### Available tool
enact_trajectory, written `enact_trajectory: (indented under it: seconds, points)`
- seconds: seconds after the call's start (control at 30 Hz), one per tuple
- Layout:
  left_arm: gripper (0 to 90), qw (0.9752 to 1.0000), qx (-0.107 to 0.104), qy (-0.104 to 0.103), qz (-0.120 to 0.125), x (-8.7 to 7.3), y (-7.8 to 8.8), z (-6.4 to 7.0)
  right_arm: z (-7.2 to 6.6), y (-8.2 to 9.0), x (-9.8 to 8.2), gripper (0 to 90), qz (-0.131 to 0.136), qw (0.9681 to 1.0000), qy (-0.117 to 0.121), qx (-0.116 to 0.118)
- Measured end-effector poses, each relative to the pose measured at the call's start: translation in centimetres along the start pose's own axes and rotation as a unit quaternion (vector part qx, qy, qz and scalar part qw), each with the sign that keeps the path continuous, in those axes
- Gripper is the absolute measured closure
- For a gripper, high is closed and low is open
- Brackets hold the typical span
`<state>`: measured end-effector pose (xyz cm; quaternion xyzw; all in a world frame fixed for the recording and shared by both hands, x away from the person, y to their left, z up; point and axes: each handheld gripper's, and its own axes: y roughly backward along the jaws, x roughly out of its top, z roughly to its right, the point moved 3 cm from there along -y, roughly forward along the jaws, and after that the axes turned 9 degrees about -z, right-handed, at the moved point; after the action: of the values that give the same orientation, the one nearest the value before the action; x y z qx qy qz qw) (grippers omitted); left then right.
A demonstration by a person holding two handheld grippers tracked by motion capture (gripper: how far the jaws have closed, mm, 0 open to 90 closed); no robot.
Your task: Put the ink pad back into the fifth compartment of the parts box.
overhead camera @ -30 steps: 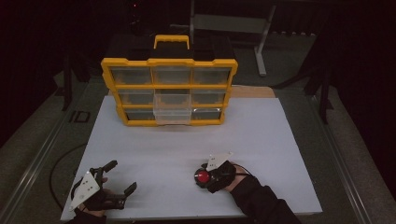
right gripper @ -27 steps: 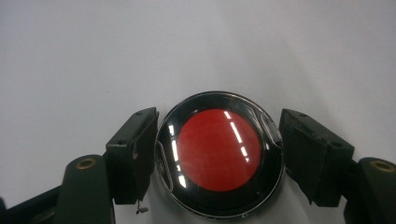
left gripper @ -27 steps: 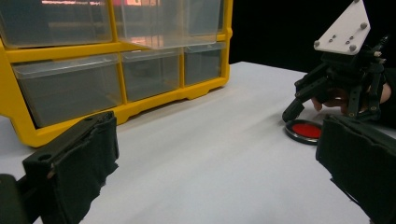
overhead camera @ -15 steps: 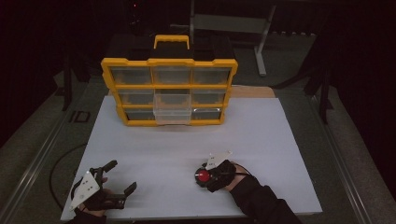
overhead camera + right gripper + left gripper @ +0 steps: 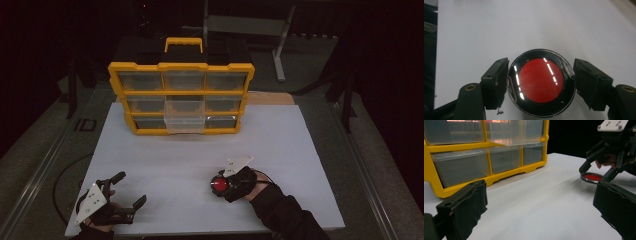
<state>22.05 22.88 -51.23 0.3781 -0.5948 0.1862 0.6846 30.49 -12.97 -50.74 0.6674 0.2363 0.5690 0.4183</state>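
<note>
Your right claw (image 5: 541,83) pinches the round red-centred disc (image 5: 541,82) above the white worktop (image 5: 190,160); your left claw (image 5: 122,192) rests spread.

Red, black-rimmed disc (image 5: 541,81), yellow organiser (image 5: 181,97), white table (image 5: 175,165).

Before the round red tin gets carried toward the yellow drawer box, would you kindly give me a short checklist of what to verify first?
1. Right hand-held gripper shut on the round tin, a pad on either side: ok.
2. Tin level in the grip, seen from the left gripper view: ok.
3. Tin lifted off the white board: cannot tell.
4. A drawer pulled out in the yellow drawer box, ready to receive it: ok.
5. Board between tin and box free of things: ok.
6. Left hand-held gripper open and off to the side of that path: ok.
</note>
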Motion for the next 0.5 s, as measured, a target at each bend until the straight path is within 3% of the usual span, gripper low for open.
enact_trajectory:
  seconds: [0.5]
  points:
    - [0.2,1.0,0.001,0.0,0.0,0.0,0.0,0.0,0.0,2.7,1.9,30.4,-0.006,0.9999,0.009,0.004]
